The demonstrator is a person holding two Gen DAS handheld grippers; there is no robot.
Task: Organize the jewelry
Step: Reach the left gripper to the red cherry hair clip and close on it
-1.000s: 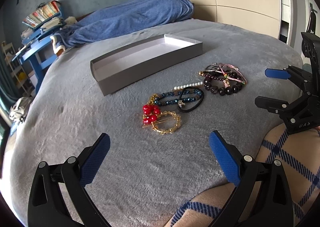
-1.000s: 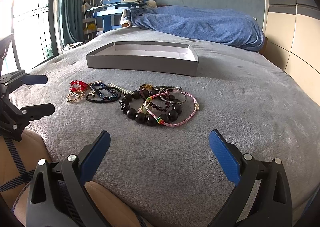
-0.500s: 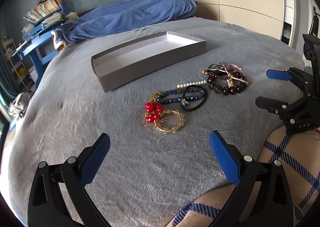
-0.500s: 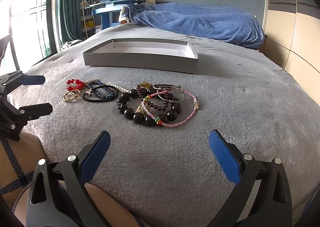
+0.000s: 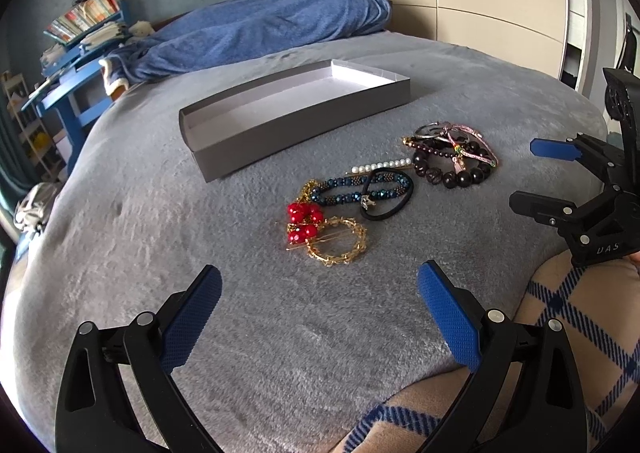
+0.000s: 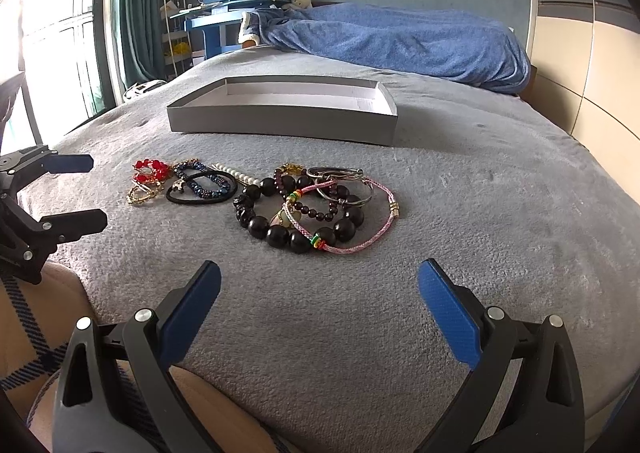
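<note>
- Left wrist view: the left gripper point(image 5: 318, 293) is spread wide with nothing between its blue pads point(image 5: 192, 317), poised above the grey blanket point(image 5: 120, 253) and touching no jewelry.
- Ahead of its fingers, left to right, lie a red bead cluster point(image 5: 304, 219) touching a gold ring-shaped piece point(image 5: 338, 241), then a blue beaded bracelet point(image 5: 352, 189) overlapped by a black hair tie point(image 5: 390, 197), with a pearl strand point(image 5: 380, 167) just beyond them.
- Farther right sits a tangle of dark bead bracelets point(image 5: 452, 167); its separate pieces are hard to tell apart from here.
- Beyond the jewelry is the grey box point(image 5: 280, 133), its lid off and its white floor showing.
- Right wrist view: the right gripper point(image 6: 320, 293) is also wide apart and holds nothing.
- The large black bead bracelet point(image 6: 280, 231) lies directly ahead of its fingers, a pink cord bracelet point(image 6: 360, 245) laid across it and silver bangles point(image 6: 340, 177) just behind.
- The red, gold and blue pieces lie ahead to the left; they are small and partly overlapping.
- Plaid-clad legs point(image 6: 24, 333) are cut off at the lower left edge.
</note>
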